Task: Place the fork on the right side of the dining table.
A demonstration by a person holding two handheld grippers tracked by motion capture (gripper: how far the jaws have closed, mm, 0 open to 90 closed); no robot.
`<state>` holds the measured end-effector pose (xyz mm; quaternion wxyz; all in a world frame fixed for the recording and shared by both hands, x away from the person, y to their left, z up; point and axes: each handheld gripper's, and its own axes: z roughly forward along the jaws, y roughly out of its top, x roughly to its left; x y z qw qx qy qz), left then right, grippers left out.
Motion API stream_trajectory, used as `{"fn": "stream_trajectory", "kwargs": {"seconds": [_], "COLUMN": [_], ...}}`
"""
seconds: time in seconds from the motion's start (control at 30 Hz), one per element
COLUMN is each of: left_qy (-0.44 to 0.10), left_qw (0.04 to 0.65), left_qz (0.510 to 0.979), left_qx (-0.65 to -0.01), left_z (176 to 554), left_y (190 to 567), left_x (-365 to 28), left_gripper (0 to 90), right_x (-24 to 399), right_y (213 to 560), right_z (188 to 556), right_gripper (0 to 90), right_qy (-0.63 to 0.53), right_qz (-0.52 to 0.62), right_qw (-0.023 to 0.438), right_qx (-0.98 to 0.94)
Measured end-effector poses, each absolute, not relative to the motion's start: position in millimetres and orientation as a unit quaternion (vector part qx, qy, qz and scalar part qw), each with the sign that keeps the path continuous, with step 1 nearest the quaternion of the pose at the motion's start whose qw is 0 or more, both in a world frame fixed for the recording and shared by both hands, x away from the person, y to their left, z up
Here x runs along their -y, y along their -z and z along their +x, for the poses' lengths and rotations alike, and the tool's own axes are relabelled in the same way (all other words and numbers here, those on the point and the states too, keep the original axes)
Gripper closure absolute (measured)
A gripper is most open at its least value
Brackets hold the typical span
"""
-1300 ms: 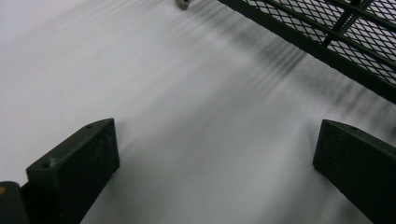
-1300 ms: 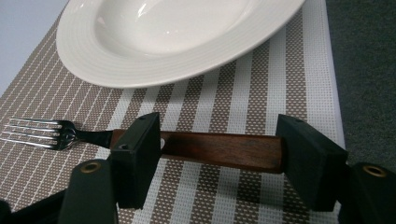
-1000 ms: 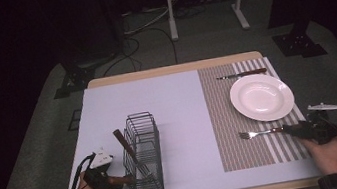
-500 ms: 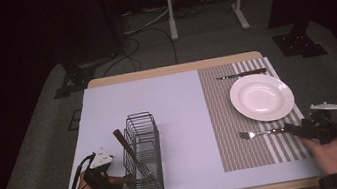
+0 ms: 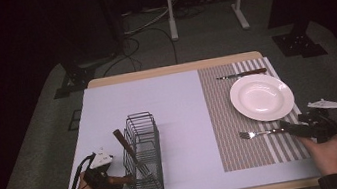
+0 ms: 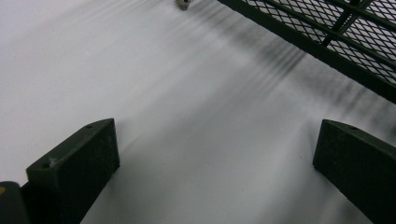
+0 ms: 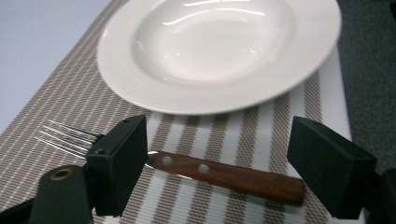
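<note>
A fork (image 5: 262, 133) with a wooden handle (image 7: 229, 176) lies on the striped placemat (image 5: 225, 116), just in front of the white plate (image 5: 261, 97). My right gripper (image 5: 295, 129) sits low at the handle end. In the right gripper view its jaws (image 7: 219, 144) stand open on either side of the handle, and neither pad touches it; they have just been opening. My left gripper (image 5: 113, 181) rests at the near left, next to the black wire basket (image 5: 142, 154). Its jaws (image 6: 215, 149) are open over the bare pale table cover, with nothing between them.
A wooden-handled utensil (image 5: 126, 144) leans inside the basket, whose mesh (image 6: 327, 28) is close at the upper right of the left gripper view. A knife (image 5: 242, 74) lies behind the plate (image 7: 219, 51). The table's right edge is just beyond the placemat.
The right gripper has eased slightly to the right and the fork stays flat on the placemat. The left hand and the basket have not moved.
</note>
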<state>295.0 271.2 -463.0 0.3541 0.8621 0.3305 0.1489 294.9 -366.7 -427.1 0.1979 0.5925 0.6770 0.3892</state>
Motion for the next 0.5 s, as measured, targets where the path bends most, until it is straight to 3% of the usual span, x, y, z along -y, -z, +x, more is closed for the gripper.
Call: {"fn": "stream_trajectory", "kwargs": {"seconds": [0.5], "left_qy": [-0.148], "left_qw": [0.354], "left_qz": [0.862], "left_qx": [-0.331], "left_z": [295.1], "left_y": [463.1], "left_x": [-271.1], "left_gripper": [0.0], "right_x": [313.3], "right_y": [412.7], "right_z": [296.5], "right_gripper": [18.3], "right_qy": [-0.419], "right_qz": [0.527], "right_qw": [0.182], "right_qx": [-0.717]}}
